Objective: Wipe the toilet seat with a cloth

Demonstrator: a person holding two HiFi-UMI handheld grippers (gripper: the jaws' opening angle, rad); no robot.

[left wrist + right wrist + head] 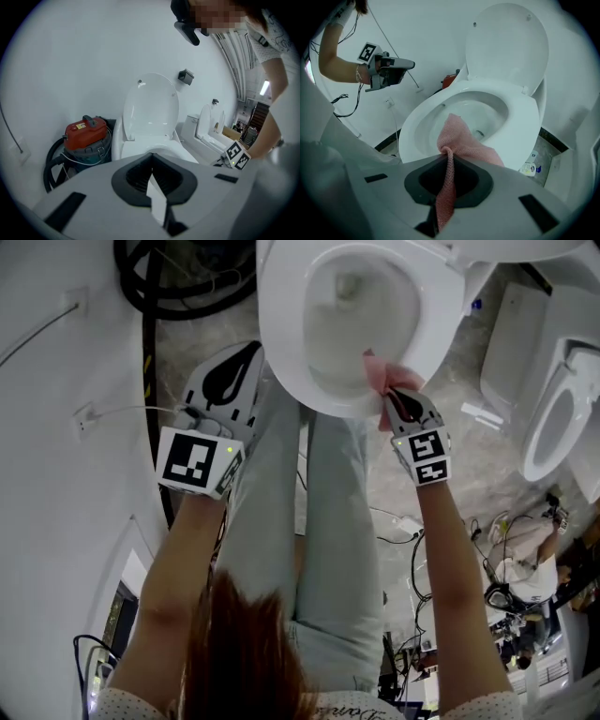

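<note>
A white toilet stands with its lid (pixel 506 44) raised and its seat (pixel 281 343) down. A pink cloth (pixel 461 143) lies over the seat's front rim, draping partly into the bowl. My right gripper (pixel 398 399) is shut on the pink cloth (pixel 384 376) at the seat's near right rim. My left gripper (pixel 230 381) hovers beside the seat's left front edge, jaws together, holding nothing. In the left gripper view the seat (pixel 161 150) shows just beyond the closed jaws.
A red vacuum cleaner (pixel 86 133) with black hose (pixel 178 282) sits left of the toilet against the wall. A second toilet (pixel 562 409) stands to the right. A small bottle (pixel 529 168) lies on the floor by the base. Cables (pixel 408 540) trail on the floor.
</note>
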